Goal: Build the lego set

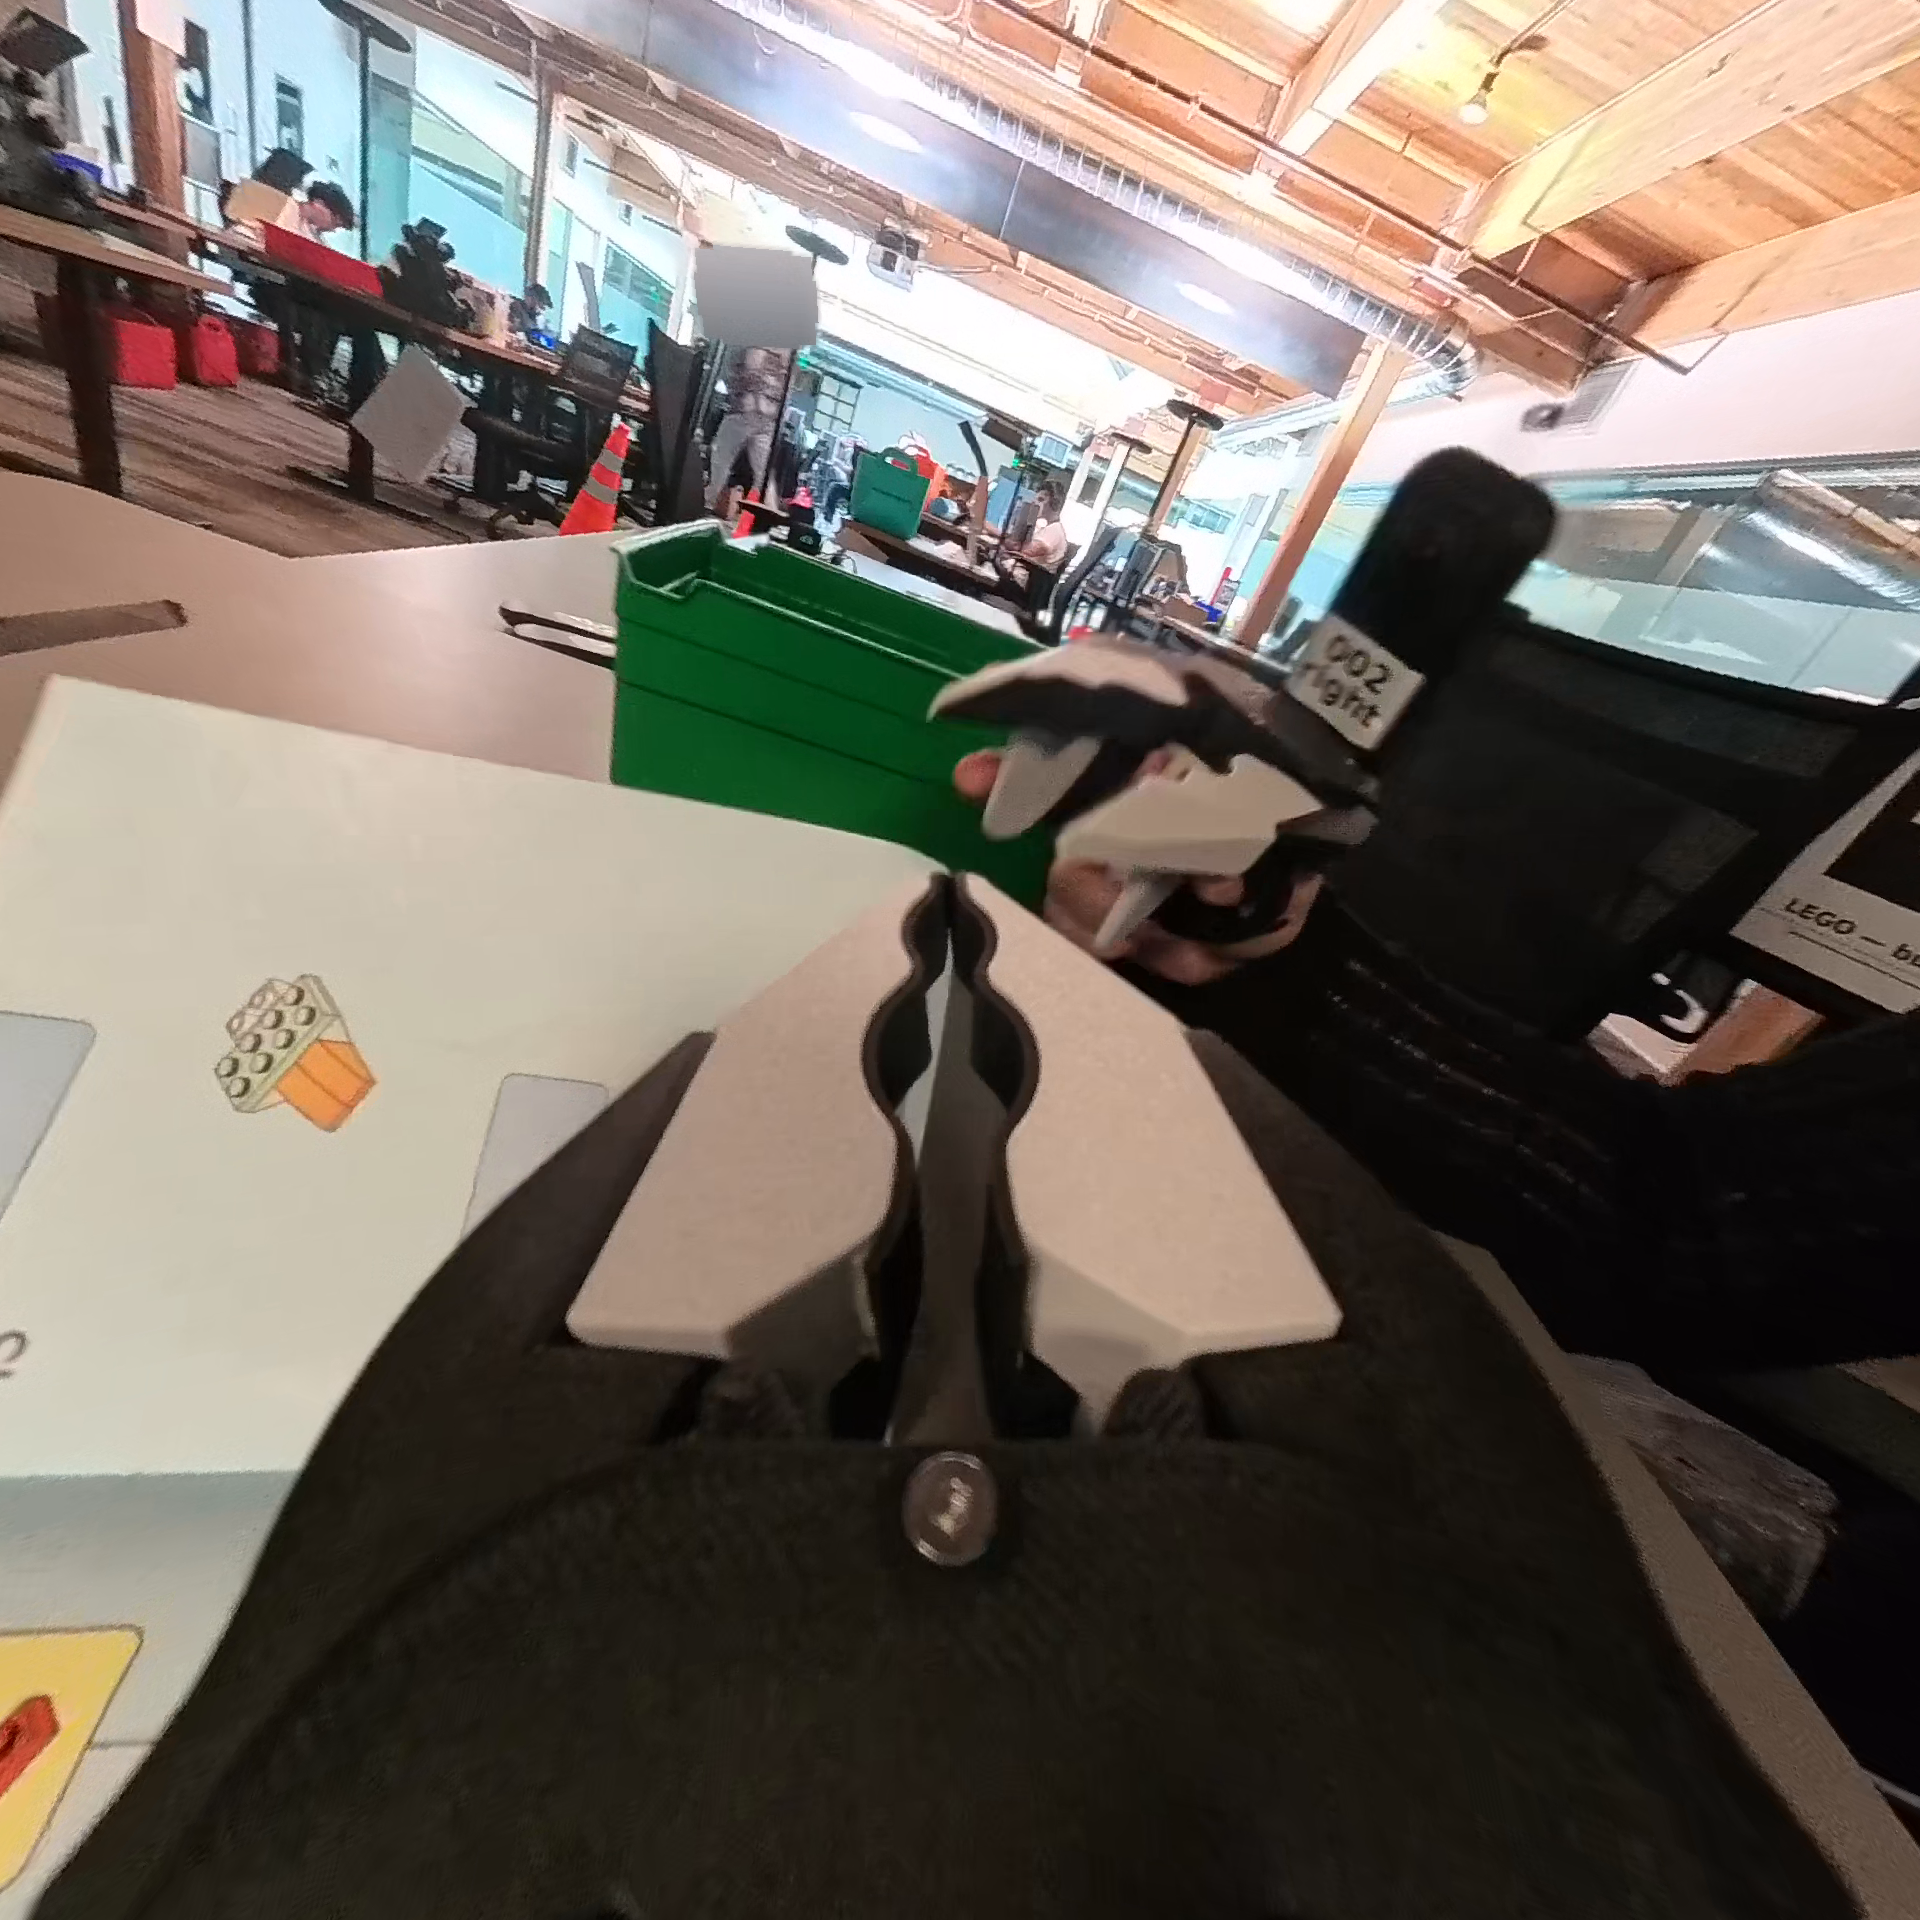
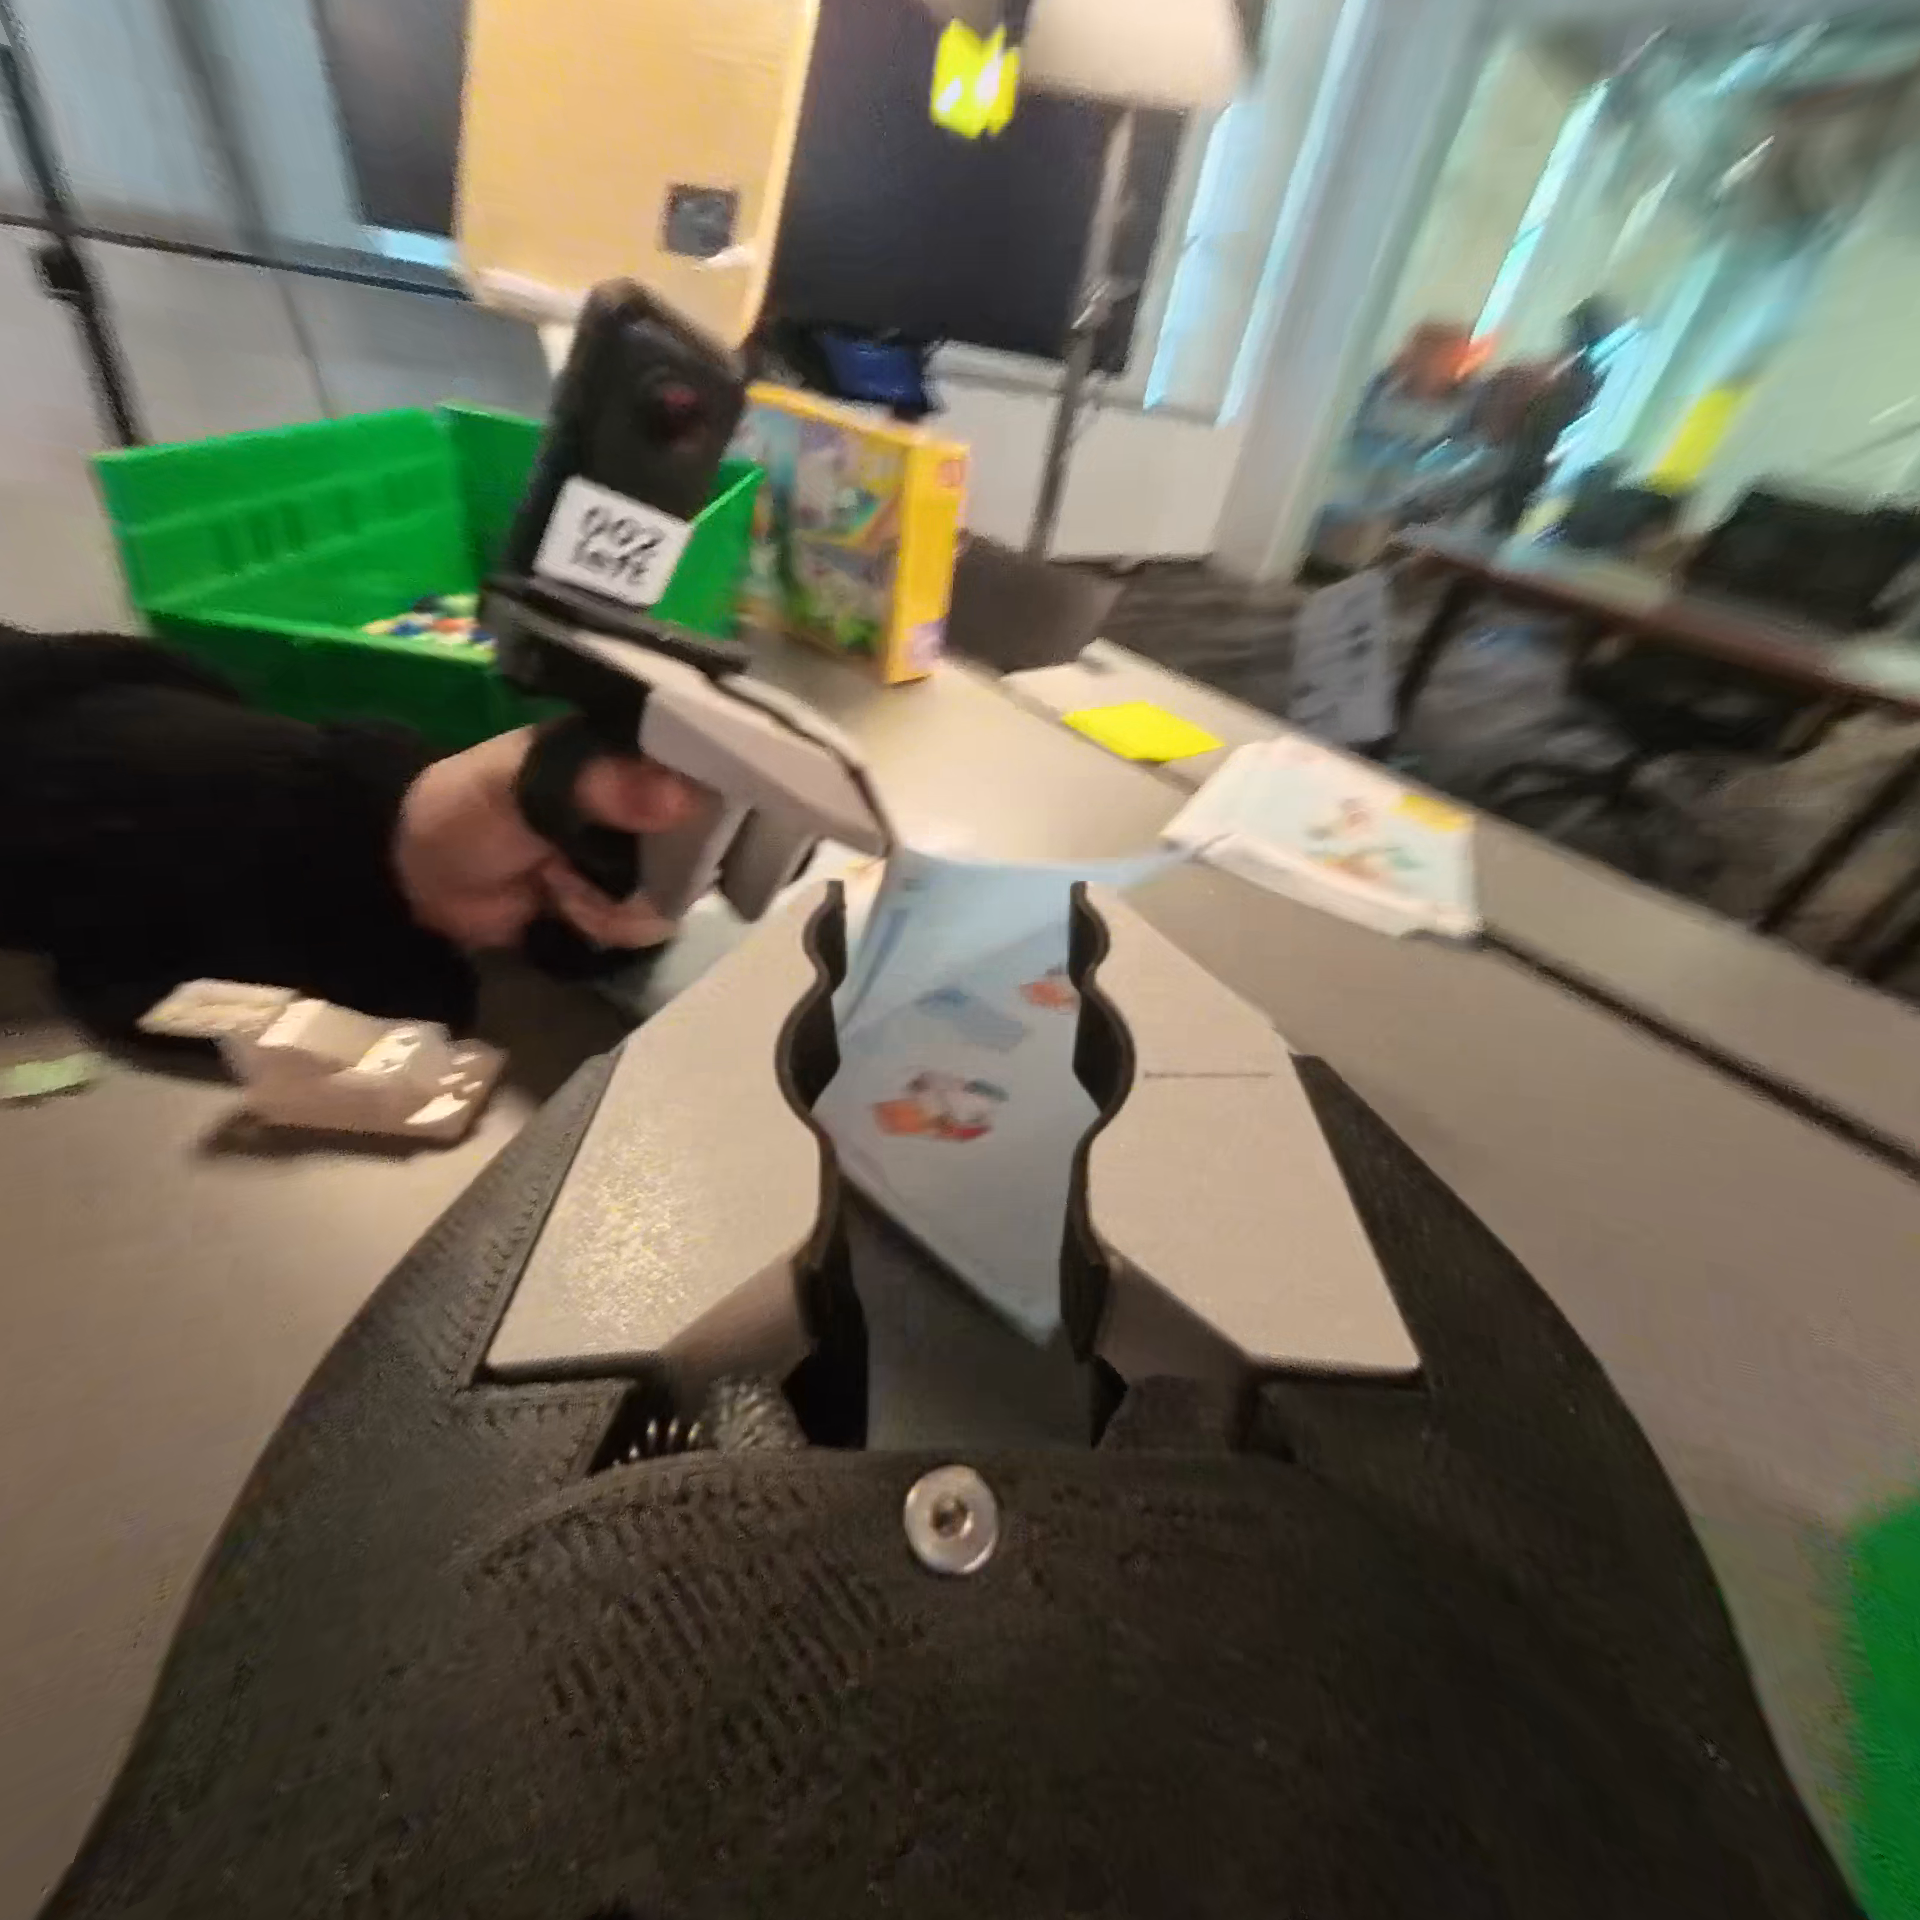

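Note:
An instruction booklet page (image 1: 416, 935) with brick drawings is lifted off the grey table (image 1: 364, 644). My left gripper (image 1: 948, 894) is shut on the page's edge; a thin sliver of paper shows between its fingers. In the right wrist view the left gripper (image 2: 878, 842) holds the light blue page (image 2: 956, 1039) up by its top edge. My right gripper (image 2: 956, 904) is open and empty, and the page shows through the gap between its fingers. It also shows in the left wrist view (image 1: 966, 764), beside the green bin (image 1: 790, 707).
The green bin (image 2: 301, 540) holds loose bricks. A yellow set box (image 2: 862, 530) stands behind it. Crumpled white bags (image 2: 343, 1060) lie at the left, a yellow sheet (image 2: 1143, 730) and more booklet pages (image 2: 1340, 831) at the right. A black chair (image 1: 1621, 810) stands by the table. Both grippers' tips are close together, under 4 cm apart.

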### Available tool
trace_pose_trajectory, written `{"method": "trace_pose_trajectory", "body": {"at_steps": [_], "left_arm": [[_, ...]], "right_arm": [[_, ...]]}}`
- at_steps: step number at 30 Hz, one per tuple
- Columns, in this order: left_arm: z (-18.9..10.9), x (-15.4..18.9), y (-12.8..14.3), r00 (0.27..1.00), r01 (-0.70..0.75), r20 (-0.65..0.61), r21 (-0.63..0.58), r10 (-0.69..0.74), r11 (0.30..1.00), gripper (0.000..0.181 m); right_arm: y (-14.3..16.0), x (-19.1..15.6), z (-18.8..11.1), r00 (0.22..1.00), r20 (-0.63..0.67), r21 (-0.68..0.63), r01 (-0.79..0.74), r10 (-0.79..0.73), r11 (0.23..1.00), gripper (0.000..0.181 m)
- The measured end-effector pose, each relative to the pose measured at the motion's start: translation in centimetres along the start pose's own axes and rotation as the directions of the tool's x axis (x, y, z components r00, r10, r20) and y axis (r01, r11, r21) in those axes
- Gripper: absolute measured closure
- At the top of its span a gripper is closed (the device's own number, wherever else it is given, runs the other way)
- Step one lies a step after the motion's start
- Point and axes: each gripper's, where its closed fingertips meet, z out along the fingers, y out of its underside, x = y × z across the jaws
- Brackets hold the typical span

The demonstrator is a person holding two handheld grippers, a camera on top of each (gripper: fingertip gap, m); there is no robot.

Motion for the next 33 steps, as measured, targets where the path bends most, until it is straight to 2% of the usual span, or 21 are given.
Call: {"method": "trace_pose_trajectory", "body": {"at_steps": [2,4,9,14,26,29,33], "left_arm": [[0.1,0.6,0.0,0.998,0.023,-0.057,0.006,-0.023,1.000,0.181],[0.0,1.3,-0.2,0.990,0.057,-0.127,0.018,-0.054,0.998,0.181],[-0.1,2.3,0.0,0.963,0.120,-0.243,-0.004,-0.118,0.993,0.181],[-0.3,2.9,0.1,0.937,0.151,-0.314,-0.025,-0.151,0.988,0.181],[-0.7,3.1,-0.2,0.894,0.235,-0.383,-0.040,-0.232,0.971,0.181],[-1.0,2.8,-0.8,0.900,0.237,-0.376,-0.001,-0.220,0.971,0.181],[-1.8,2.1,-2.1,0.931,0.204,-0.329,0.107,-0.159,0.973,0.181]], "right_arm": [[1.5,-1.3,1.0,0.992,0.095,-0.072,-0.071,0.078,0.995,0.131],[2.0,-2.5,1.8,0.983,0.154,-0.082,-0.092,0.104,0.992,0.131],[0.8,-5.2,2.8,0.930,0.311,-0.003,-0.204,0.194,0.979,0.130],[-0.2,-6.0,2.8,0.890,0.389,0.049,-0.280,0.240,0.959,0.131],[0.2,-4.5,2.0,0.901,0.359,0.053,-0.281,0.245,0.958,0.165],[0.9,-3.9,2.3,0.915,0.311,0.022,-0.278,0.257,0.960,0.165],[1.9,-3.3,2.7,0.924,0.256,-0.041,-0.285,0.286,0.958,0.157]]}}
